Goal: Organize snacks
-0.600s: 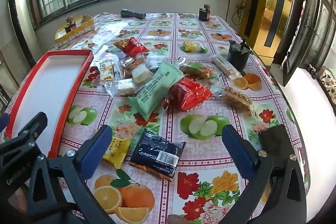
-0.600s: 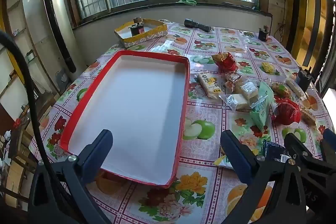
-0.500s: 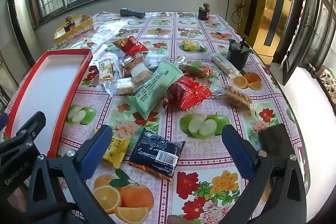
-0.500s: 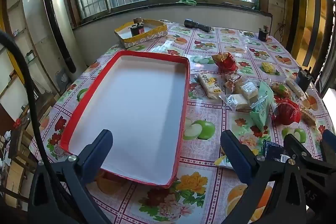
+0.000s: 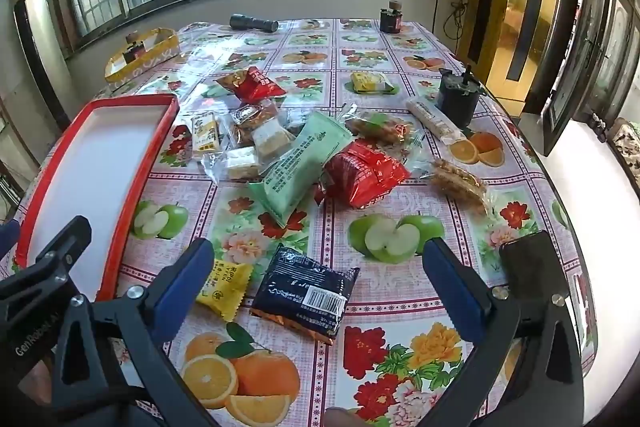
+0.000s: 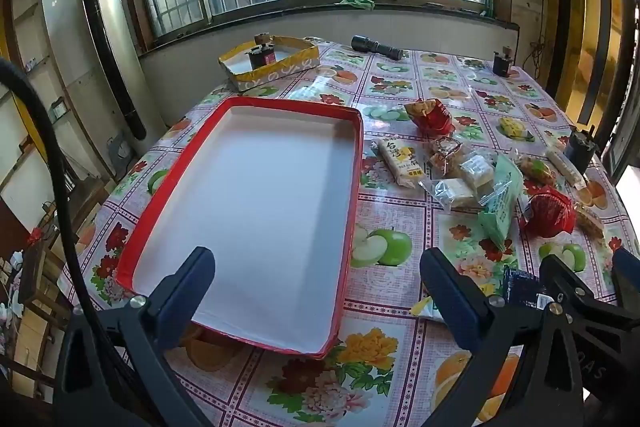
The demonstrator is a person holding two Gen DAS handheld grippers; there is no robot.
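Note:
A red-rimmed white tray (image 6: 356, 163) lies empty on the fruit-print tablecloth; its rim also shows in the left wrist view (image 5: 136, 183). Several wrapped snacks lie right of it: a dark blue packet (image 5: 306, 291), a small yellow packet (image 5: 224, 283), a pale green packet (image 5: 304, 163), a red packet (image 5: 364, 173), another red packet (image 5: 250, 85). My left gripper (image 5: 320, 287) is open, hovering just above the dark blue packet. My right gripper (image 6: 318, 291) is open and empty over the tray's near right corner.
A yellow cardboard box (image 6: 272, 63) holding a small jar stands at the far left. A black flashlight (image 6: 376, 47), a dark jar (image 5: 390, 21) and a black motor-like object (image 5: 456, 99) stand farther back. A dark phone-like object (image 5: 532, 267) lies by the right table edge.
Both grippers stay open and nearly still. The left view has shifted very slightly; nothing was picked up or moved.

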